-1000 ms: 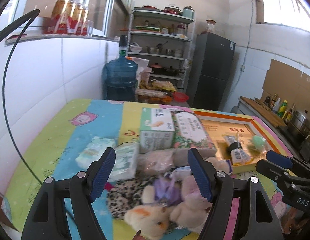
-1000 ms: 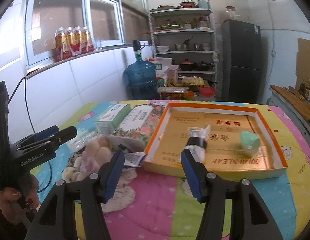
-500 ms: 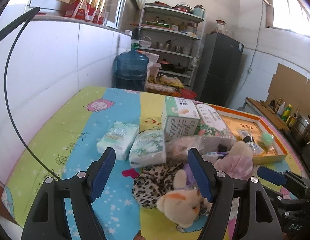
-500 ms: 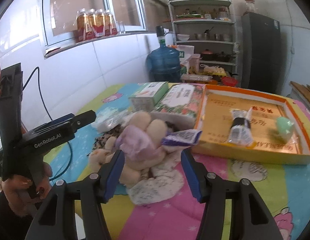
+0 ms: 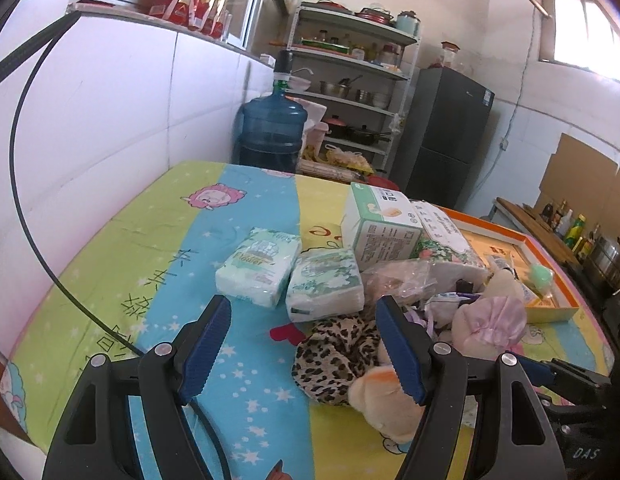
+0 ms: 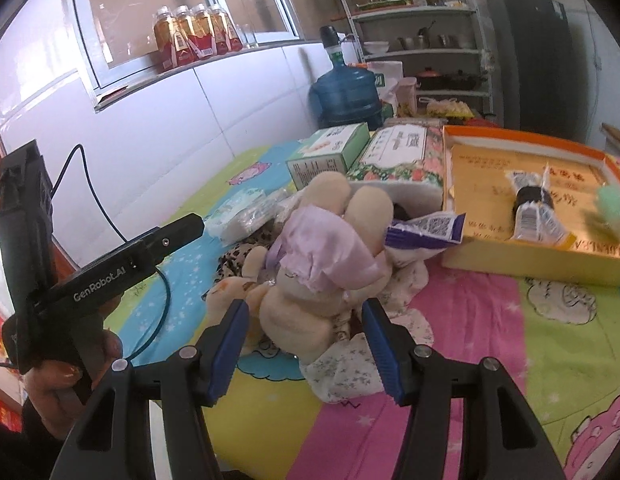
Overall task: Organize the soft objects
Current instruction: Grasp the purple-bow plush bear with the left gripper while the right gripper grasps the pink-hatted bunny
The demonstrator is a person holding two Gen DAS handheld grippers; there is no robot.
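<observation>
Both grippers hang with jaws wide and nothing between them. The left gripper (image 5: pixel 303 344) is over the blue stripe of the cloth (image 5: pixel 149 248); the right gripper (image 6: pixel 303 340) frames the plush rabbit (image 6: pixel 330 248) in its pink dress. All places are told from that rabbit. A leopard-print cloth (image 5: pixel 338 356) lies touching it on the window side. Beyond that lie two tissue packs (image 5: pixel 259 266), side by side. Two boxes (image 6: pixel 330 154) stand behind the rabbit, near the water jug. One orange tray (image 6: pixel 462 196) sits just beside it, holding one wrapped tube and a green item, possibly a sponge.
</observation>
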